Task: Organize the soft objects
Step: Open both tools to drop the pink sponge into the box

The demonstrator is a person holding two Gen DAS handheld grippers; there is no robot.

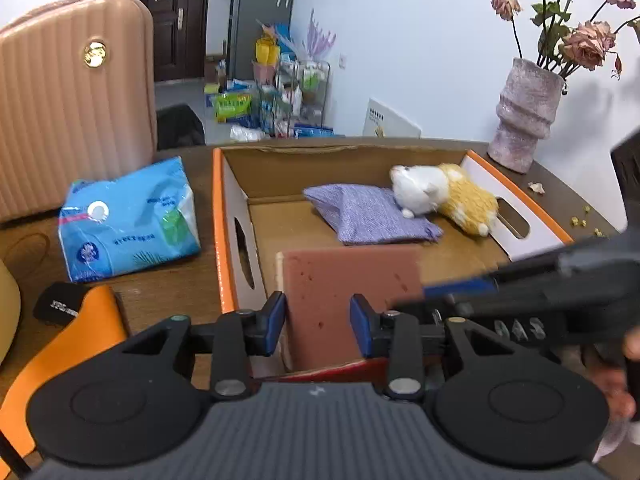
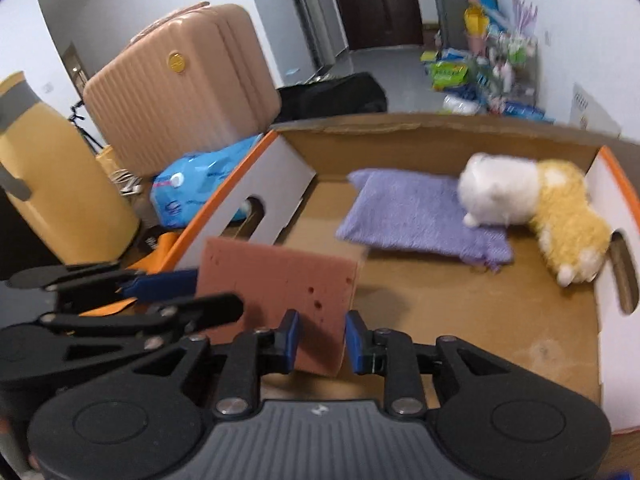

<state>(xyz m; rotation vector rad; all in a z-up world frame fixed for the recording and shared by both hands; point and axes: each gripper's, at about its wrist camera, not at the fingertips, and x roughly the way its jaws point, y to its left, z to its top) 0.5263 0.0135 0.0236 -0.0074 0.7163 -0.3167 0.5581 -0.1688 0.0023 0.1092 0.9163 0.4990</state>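
Note:
A brown-pink sponge block (image 1: 348, 288) stands upright over the near end of the open cardboard box (image 1: 256, 176). My left gripper (image 1: 318, 324) is shut on its near edge. My right gripper (image 2: 320, 340) is shut on the sponge (image 2: 280, 280) from the other side; it shows in the left wrist view (image 1: 520, 292) at right. Inside the box lie a folded purple cloth (image 1: 372, 212) (image 2: 420, 216) and a white-and-yellow plush toy (image 1: 444, 192) (image 2: 536, 208) against the far right wall.
A blue tissue pack (image 1: 128, 220) lies left of the box on the brown table. A pink suitcase (image 1: 72, 96) stands behind it. A grey vase (image 1: 524, 116) with dried roses stands at the back right. An orange chair (image 1: 68, 344) is at near left. A yellow jug (image 2: 52, 184) stands far left.

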